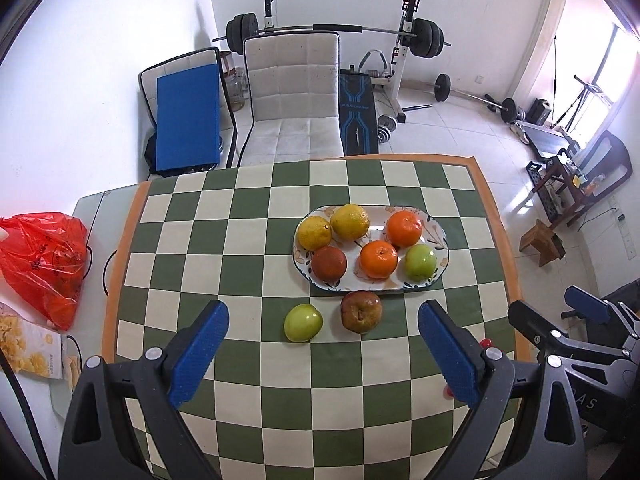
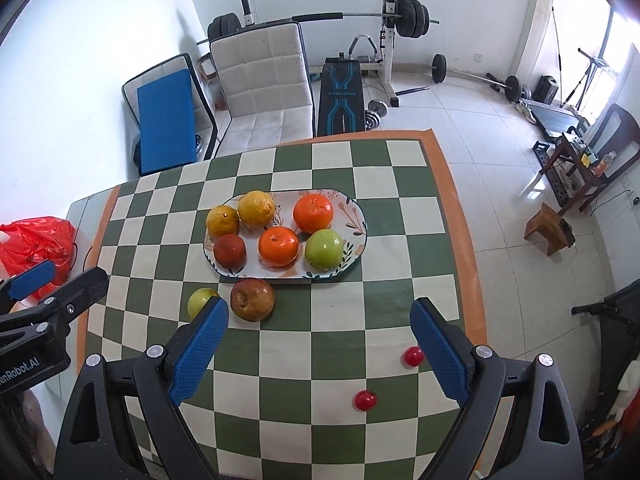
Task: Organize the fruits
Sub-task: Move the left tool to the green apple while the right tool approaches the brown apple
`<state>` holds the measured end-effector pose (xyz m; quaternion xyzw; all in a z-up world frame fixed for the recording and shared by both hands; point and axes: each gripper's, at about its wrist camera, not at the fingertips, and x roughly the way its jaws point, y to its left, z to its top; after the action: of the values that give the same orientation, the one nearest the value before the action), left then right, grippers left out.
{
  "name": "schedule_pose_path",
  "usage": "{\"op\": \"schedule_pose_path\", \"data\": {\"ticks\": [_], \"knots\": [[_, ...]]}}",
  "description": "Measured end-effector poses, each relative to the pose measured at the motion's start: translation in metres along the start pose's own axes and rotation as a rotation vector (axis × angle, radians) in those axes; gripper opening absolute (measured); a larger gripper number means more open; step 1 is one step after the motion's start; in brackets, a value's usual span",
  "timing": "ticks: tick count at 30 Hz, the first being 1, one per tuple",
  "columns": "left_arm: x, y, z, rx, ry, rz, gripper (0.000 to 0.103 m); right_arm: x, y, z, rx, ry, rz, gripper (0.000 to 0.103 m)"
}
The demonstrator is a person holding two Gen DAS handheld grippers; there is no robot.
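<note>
One readable label point(image 2: 18, 374): "enRobot.AI", left tongs point(image 2: 32, 280).

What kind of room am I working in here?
Probably a home room that doubles as a gym: a barbell rack and weight bench stand behind a table with a checked cloth and a plate of fruit.

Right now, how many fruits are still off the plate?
4. A green apple and a brownish apple lie just before the plate; two small red fruits sit nearer the right gripper.
</note>
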<state>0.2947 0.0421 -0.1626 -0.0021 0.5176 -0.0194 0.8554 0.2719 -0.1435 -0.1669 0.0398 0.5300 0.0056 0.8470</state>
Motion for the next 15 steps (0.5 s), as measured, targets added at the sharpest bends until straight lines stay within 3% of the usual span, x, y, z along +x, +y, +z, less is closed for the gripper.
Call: {"op": "schedule_pose_path", "data": {"ticks": [12, 15], "knots": [[0.003, -0.001, 0.000, -0.018, -0.014, 0.021, 0.097, -0.003, -0.002, 0.003, 0.029, -0.012, 0.008, 0.094], [0.017, 0.005, 0.004, -0.032, -0.007, 0.069, 0.097, 0.014, -0.001, 0.007, 0.038, 0.015, 0.026, 0.094]]}}
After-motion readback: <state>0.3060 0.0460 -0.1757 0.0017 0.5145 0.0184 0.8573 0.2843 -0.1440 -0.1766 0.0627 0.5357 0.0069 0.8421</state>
